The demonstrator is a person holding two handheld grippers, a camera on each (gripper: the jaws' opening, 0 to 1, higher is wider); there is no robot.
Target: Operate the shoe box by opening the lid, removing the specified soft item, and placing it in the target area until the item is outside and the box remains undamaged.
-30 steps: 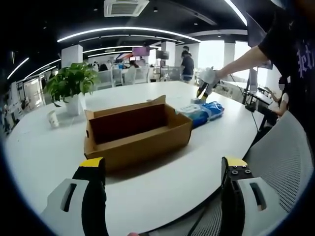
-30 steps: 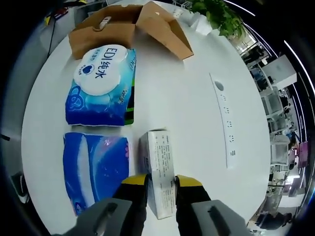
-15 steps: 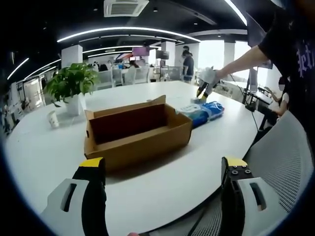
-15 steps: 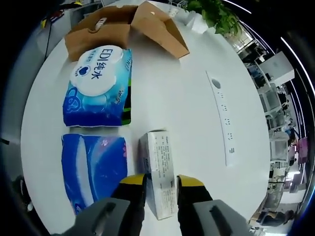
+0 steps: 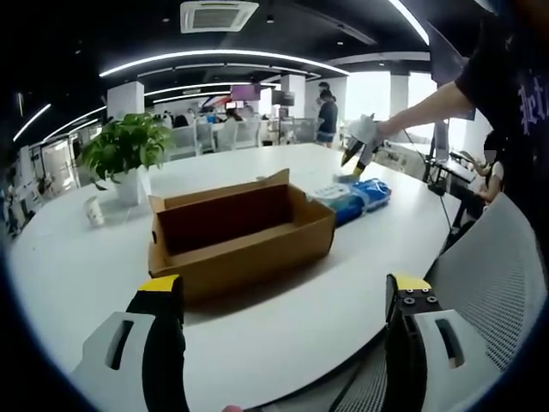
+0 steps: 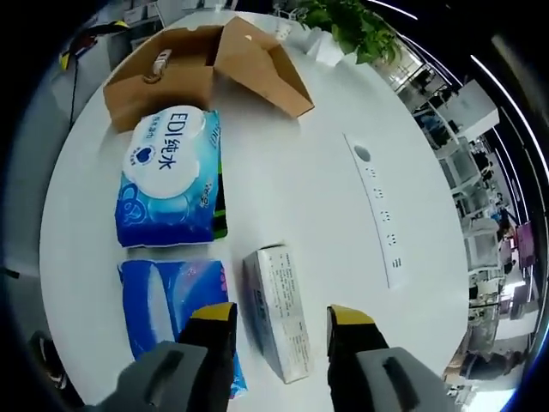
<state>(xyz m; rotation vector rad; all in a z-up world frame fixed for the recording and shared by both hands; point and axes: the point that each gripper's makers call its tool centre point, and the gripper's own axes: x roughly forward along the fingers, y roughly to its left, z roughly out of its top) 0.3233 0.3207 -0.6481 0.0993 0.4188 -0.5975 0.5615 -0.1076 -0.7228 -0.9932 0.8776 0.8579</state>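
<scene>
The brown cardboard shoe box [image 5: 240,232] stands open on the white table [image 5: 77,266], its inside dark. My left gripper [image 5: 283,290] hovers wide open over the near table edge, nothing between its fingers. Beyond the box a person's hand holds my right gripper [image 5: 354,157] above the blue packs [image 5: 358,195]. In the right gripper view, my right gripper [image 6: 281,316] is open above a small white carton [image 6: 276,300], its jaws apart from the carton's sides. A blue wet-wipes pack [image 6: 171,176] and a blue tissue pack [image 6: 163,305] lie left of the carton, with the shoe box [image 6: 202,73] beyond them.
A potted plant [image 5: 127,150] and a small cup [image 5: 93,209] stand at the table's far left. A socket strip [image 6: 376,206] is set into the table right of the carton. A mesh chair [image 5: 489,283] sits by the near right edge. People stand in the background.
My right gripper has opened and let go of the white carton, and its camera has pulled back a little. The left gripper and shoe box have not moved.
</scene>
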